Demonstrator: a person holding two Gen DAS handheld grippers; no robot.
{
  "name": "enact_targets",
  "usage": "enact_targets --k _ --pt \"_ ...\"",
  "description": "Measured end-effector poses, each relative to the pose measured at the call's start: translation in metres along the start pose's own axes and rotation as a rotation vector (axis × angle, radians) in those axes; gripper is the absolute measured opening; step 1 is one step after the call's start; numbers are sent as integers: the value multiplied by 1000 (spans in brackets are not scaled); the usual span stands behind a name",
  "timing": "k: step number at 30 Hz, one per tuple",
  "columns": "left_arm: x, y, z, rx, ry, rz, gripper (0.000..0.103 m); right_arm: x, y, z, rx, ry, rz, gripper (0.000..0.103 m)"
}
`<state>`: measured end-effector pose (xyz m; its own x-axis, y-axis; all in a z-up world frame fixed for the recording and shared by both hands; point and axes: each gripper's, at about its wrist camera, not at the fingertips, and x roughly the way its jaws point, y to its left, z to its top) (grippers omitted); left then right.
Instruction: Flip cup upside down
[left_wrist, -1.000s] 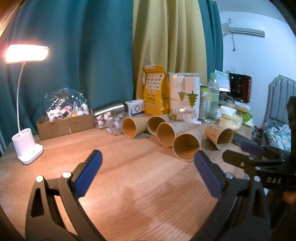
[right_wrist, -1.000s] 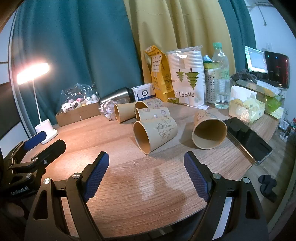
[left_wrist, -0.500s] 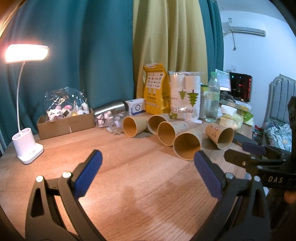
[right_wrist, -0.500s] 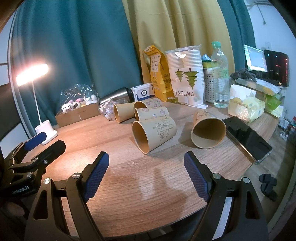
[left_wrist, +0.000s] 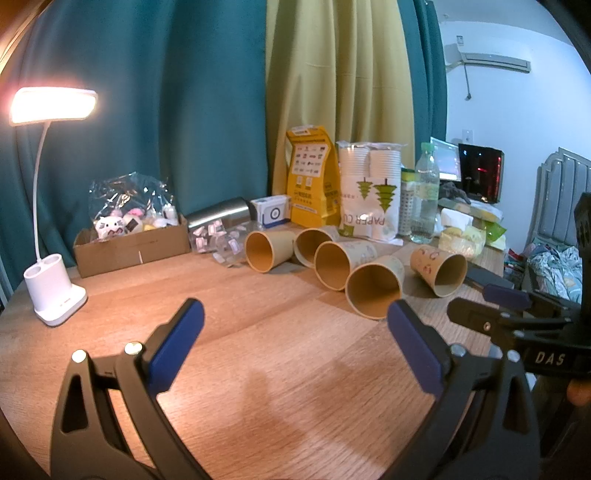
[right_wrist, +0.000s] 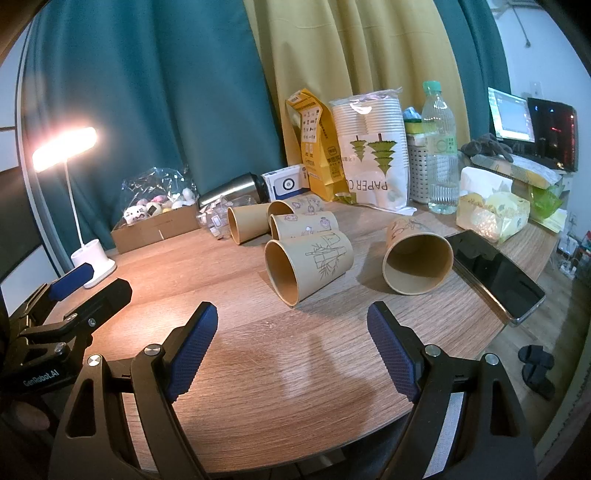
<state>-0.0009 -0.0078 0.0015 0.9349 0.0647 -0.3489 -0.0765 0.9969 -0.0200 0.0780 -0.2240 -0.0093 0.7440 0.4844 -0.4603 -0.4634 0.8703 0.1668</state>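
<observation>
Several brown paper cups lie on their sides on the wooden table (left_wrist: 258, 369), mouths toward me. The nearest cup of the row (left_wrist: 375, 291) (right_wrist: 308, 269) has a bamboo drawing. A separate cup (left_wrist: 439, 269) (right_wrist: 417, 258) lies to its right. My left gripper (left_wrist: 293, 347) is open and empty, short of the row. My right gripper (right_wrist: 291, 347) is open and empty, in front of the two nearest cups. Each gripper shows at the edge of the other's view.
A lit desk lamp (left_wrist: 51, 288) stands at the left. A cardboard box of toys (left_wrist: 129, 240), a steel flask (left_wrist: 218, 216), a yellow bag (left_wrist: 312, 184), a paper-cup pack (left_wrist: 369, 195) and a water bottle (right_wrist: 439, 155) line the back. A phone (right_wrist: 495, 273) lies by the right edge.
Both grippers have drawn back slightly from the cups, which look a little smaller. Nothing was grasped or moved.
</observation>
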Motion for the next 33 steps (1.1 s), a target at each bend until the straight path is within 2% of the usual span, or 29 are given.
enact_targets --k 4,6,7,9,13,17,22,28,33 --pt "5 0 0 11 31 -14 100 0 0 0 2 2 3 86" --pt "16 -2 0 39 102 -56 100 0 -1 0 6 3 3 86" --pt "25 -5 0 82 170 -59 100 1 -1 -1 9 5 2 86" --pt "37 -6 5 130 254 -69 100 1 -1 -2 20 11 10 86" --pt "59 -2 40 169 376 -88 100 5 -6 -2 38 31 34 86" --pt "89 -7 77 256 430 -66 100 9 -21 5 68 47 63 86" --pt "152 -30 116 417 479 -60 100 14 -42 19 85 47 69 86" --pt "231 -49 140 421 620 -125 100 26 -67 28 136 61 85 86" --pt "289 -61 146 409 711 -130 100 35 -87 30 178 61 89 86"
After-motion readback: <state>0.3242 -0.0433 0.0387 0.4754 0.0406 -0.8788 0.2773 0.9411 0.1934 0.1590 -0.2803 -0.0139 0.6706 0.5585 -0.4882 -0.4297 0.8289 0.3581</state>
